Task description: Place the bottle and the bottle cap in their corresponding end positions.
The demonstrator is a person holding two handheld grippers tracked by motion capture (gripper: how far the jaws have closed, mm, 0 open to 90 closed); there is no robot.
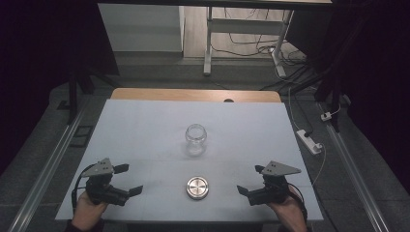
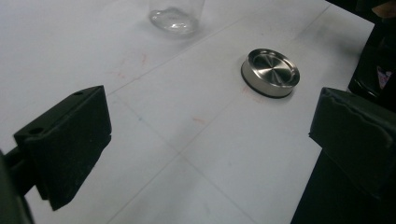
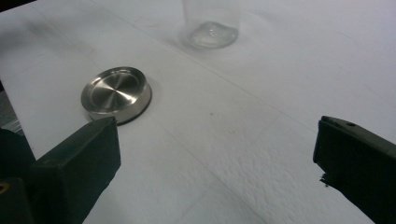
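The metal lid (image 1: 197,187) is lying flat on the white tabletop (image 1: 145,130), between the two tools, touching neither. The left tool (image 1: 128,180) and right tool (image 1: 250,179) are both gaping wide, holding nothing. The glass jar (image 1: 196,139) is standing upright just beyond the lid.

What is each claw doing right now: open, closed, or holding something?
Left claw: open, holding nothing.
Right claw: open, holding nothing.

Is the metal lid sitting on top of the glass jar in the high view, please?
No, the metal lid lies flat on the table, apart from the open glass jar.
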